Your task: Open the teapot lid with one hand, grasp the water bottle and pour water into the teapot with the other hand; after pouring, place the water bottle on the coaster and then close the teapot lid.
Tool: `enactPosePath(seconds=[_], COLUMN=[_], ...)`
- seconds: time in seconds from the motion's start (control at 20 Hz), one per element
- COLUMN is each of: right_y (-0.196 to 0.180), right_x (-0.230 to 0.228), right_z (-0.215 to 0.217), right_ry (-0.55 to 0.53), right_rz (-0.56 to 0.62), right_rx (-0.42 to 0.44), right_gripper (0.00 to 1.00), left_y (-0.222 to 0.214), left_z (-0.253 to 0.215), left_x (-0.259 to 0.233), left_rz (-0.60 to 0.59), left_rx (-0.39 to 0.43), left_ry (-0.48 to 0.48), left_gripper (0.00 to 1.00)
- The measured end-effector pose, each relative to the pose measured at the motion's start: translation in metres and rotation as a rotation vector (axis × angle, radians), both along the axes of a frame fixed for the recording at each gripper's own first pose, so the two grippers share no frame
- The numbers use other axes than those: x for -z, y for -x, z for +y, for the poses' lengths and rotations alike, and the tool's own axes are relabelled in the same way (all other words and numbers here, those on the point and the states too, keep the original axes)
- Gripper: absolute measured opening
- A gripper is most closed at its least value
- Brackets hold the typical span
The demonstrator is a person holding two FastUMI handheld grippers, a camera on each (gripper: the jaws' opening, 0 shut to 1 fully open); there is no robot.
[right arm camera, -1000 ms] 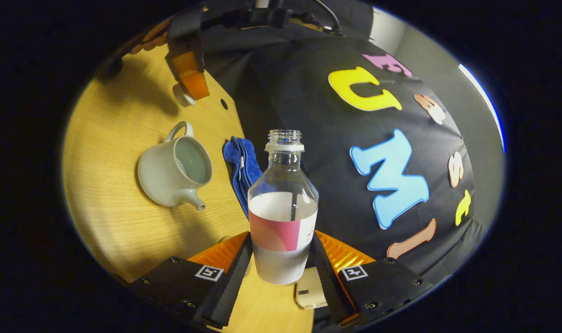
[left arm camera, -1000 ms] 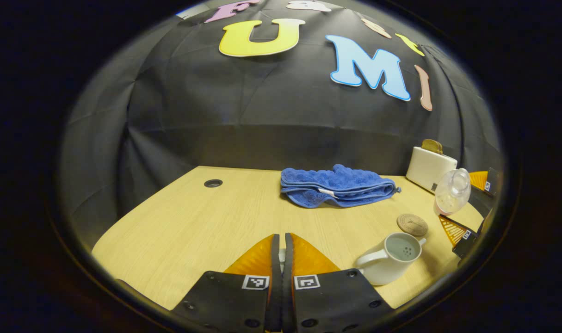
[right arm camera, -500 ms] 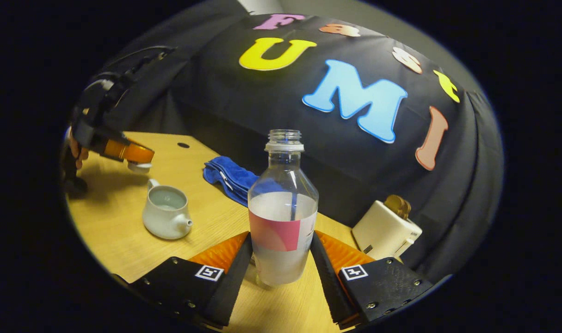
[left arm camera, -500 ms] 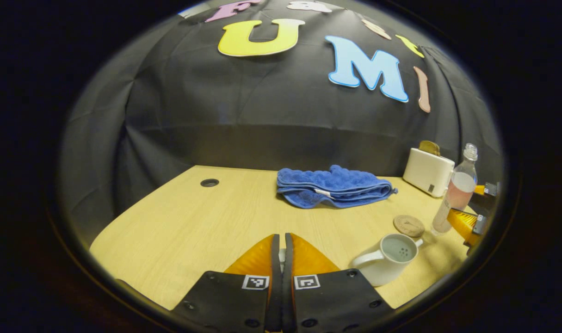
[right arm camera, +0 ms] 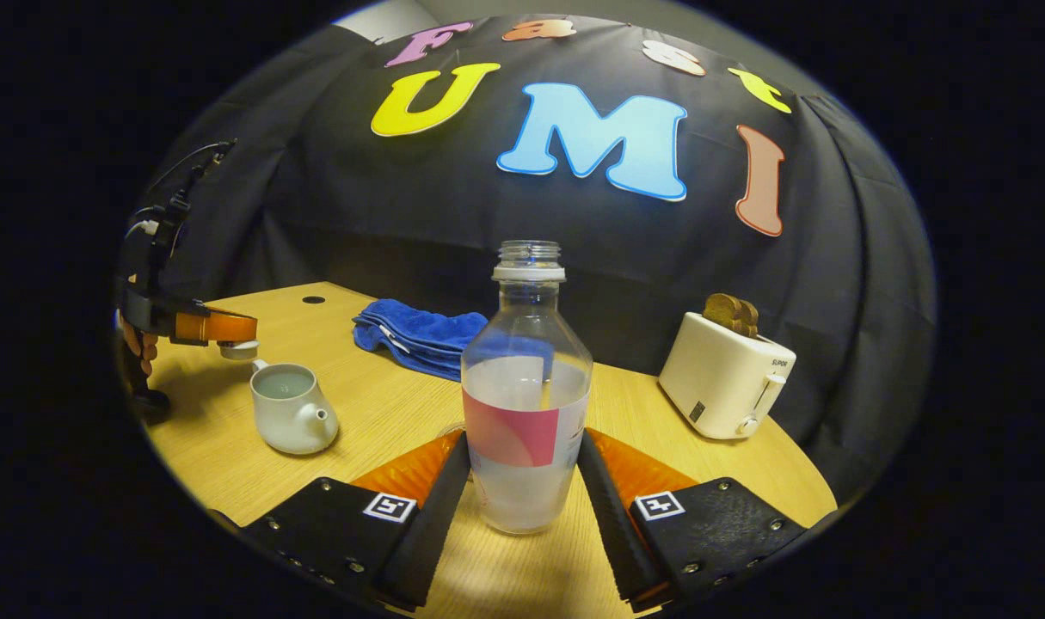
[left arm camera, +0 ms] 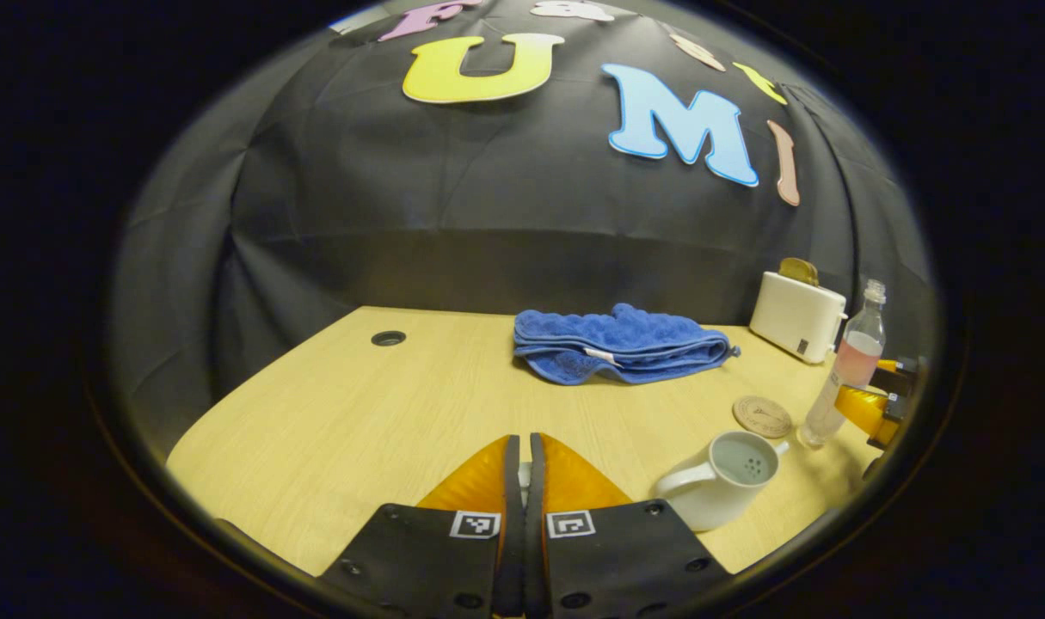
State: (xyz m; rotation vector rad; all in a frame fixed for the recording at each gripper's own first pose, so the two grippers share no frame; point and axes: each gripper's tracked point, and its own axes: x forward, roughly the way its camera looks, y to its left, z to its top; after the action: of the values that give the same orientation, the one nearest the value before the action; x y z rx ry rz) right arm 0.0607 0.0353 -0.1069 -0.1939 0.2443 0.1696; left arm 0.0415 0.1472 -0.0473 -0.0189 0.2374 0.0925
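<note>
Currently the right gripper (right arm camera: 525, 481) is gripping the water bottle (right arm camera: 526, 404) upright between both fingers, its base sitting low over the wooden table (right arm camera: 384, 404), with the coaster (left arm camera: 762, 416) lying just left of the bottle in the left gripper view. Meanwhile the left gripper (left arm camera: 524, 456) is clenching the small white lid (right arm camera: 237, 349), its fingers pressed nearly together, and is hovering just above and left of the open teapot (right arm camera: 288, 418). Farther back, a blue towel (left arm camera: 618, 346) and a white toaster (right arm camera: 725, 375) are sitting near the wall.
</note>
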Motion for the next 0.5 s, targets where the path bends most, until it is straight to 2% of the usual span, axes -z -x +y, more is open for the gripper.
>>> enactPosePath(seconds=[0.25,0.5], right_y=[-0.0014,0.0016], right_x=[0.0055,0.0064], right_z=[-0.0012,-0.0029], right_ry=[-0.074,-0.09], right_rz=[0.029,0.029], right_rx=[0.008,0.021], right_gripper=[0.78,0.77], left_y=[-0.0013,-0.0022], left_z=[-0.0012,-0.002], left_x=[0.0048,0.0062], left_rz=[0.01,0.018], left_rx=[0.003,0.005], left_ry=[0.002,0.001], left_gripper=[0.07,0.06])
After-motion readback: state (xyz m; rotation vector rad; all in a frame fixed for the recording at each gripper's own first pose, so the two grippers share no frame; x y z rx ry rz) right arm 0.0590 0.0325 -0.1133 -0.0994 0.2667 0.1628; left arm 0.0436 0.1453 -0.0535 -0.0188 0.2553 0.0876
